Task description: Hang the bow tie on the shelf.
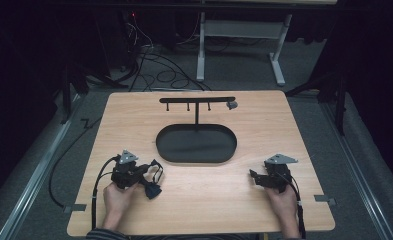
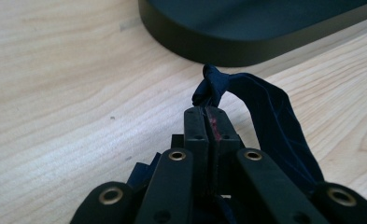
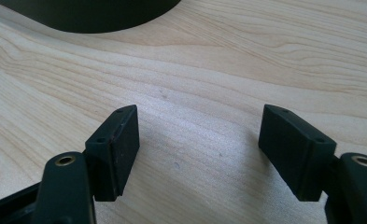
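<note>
A dark blue fabric strap lies on the wooden table, looping up to a knotted end. My left gripper is shut on that strap, its two pads pressed together with the cloth pinched at their tips. From the high view, the left gripper sits at the front left with the strap bunched beside it. At the front right, my right gripper rests low over bare wood. Its jaws stand wide open with nothing between them.
A black oval tray sits mid-table, just beyond both grippers, its wall close ahead of the left jaws. Behind it stands a black T-shaped rack with small hooks and a grey piece at its right end.
</note>
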`<state>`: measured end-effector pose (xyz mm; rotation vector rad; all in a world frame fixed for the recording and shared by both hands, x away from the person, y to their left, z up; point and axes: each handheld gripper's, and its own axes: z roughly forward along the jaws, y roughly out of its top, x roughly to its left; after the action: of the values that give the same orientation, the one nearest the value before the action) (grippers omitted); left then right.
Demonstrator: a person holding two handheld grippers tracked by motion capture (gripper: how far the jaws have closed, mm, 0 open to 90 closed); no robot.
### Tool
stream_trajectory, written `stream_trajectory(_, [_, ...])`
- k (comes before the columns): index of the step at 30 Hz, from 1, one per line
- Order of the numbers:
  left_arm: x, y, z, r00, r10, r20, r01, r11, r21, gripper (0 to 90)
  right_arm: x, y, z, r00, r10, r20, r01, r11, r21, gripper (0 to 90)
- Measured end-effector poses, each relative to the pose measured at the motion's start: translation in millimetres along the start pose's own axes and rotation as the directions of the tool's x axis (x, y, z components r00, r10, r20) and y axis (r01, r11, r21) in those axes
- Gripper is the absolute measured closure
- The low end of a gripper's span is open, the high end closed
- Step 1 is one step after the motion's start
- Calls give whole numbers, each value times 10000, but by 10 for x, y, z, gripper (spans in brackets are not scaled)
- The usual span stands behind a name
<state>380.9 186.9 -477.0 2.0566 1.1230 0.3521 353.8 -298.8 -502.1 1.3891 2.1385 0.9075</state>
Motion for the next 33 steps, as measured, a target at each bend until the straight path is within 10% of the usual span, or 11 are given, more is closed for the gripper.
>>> stream_trajectory(33, [-65, 417, -352, 9929, 628, 1013, -485, 9892, -1383, 881, -2, 0, 1, 10000, -55, 33, 55, 10000, -6, 303])
